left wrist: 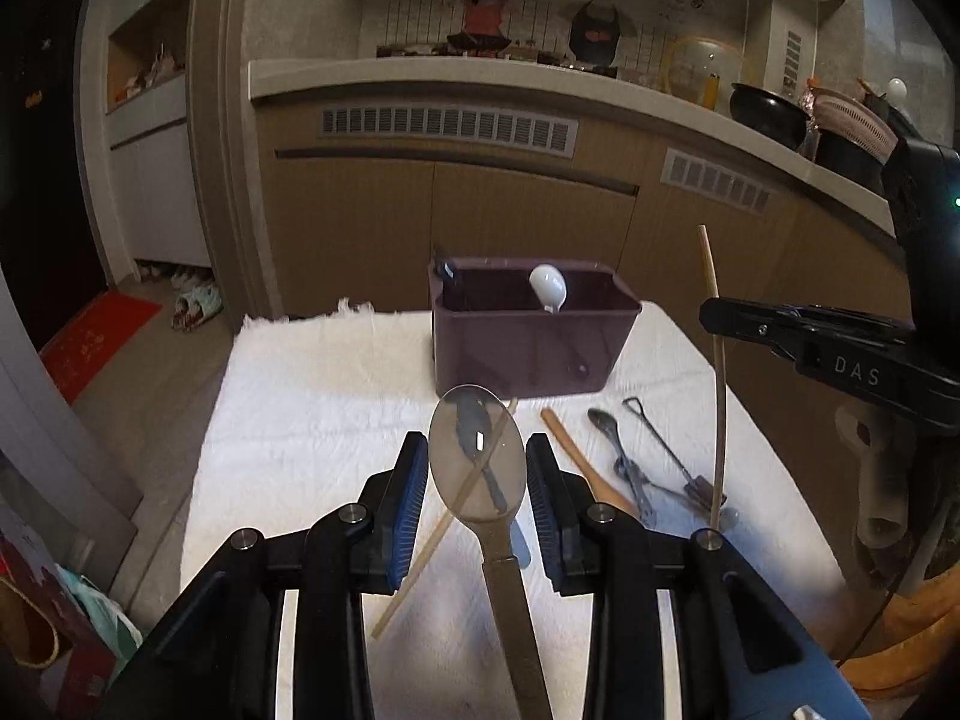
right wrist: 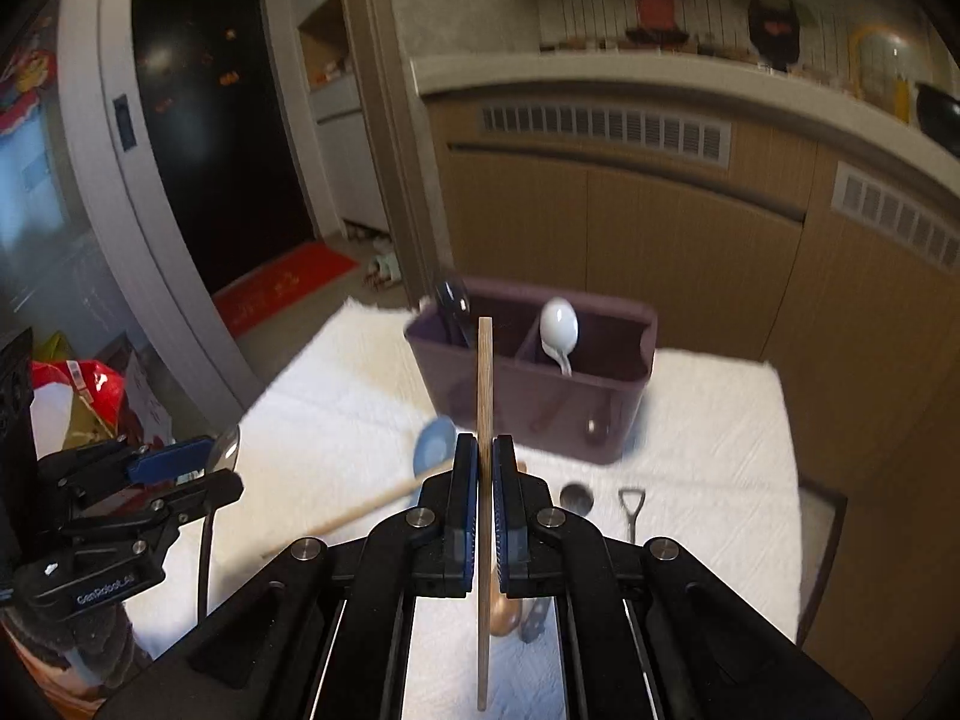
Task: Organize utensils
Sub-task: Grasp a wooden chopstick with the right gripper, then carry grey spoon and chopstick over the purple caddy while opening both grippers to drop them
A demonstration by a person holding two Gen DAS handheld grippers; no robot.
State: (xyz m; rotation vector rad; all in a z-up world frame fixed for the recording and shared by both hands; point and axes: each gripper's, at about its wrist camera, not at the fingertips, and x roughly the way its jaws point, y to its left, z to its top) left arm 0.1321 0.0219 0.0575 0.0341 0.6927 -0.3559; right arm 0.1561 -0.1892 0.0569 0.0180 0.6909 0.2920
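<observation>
The left gripper [left wrist: 477, 480] carries a large metal spoon [left wrist: 478, 456], bowl forward, with its handle running back between the jaws; the blue pads [left wrist: 413, 492] sit just off the bowl's edges, so I cannot tell whether anything is actually clamped. The right gripper [right wrist: 479, 516] is pinched tight on a single wooden chopstick [right wrist: 483, 480], held upright (it pokes well above and below the jaws).

The landmark is the purple utensil caddy [left wrist: 528, 348], standing on a white towel [left wrist: 312, 420]. On the towel nearer than the caddy lie a second chopstick [left wrist: 420, 564], slanting under the held spoon, a wooden spoon [left wrist: 585, 462], a small dark metal spoon [left wrist: 618, 462] and a little shovel-shaped spoon [left wrist: 660, 450]; the last two end touching each other. A pale blue spoon [right wrist: 433, 444] lies just in front of the caddy's left corner in the right wrist view.

Inside the caddy, a white spoon [left wrist: 547, 288] stands bowl up in the right compartment, and a dark utensil [right wrist: 453, 306] leans in the left one.

Beyond the caddy runs a wooden cabinet [left wrist: 480, 222] under a pale countertop [left wrist: 420, 75].
</observation>
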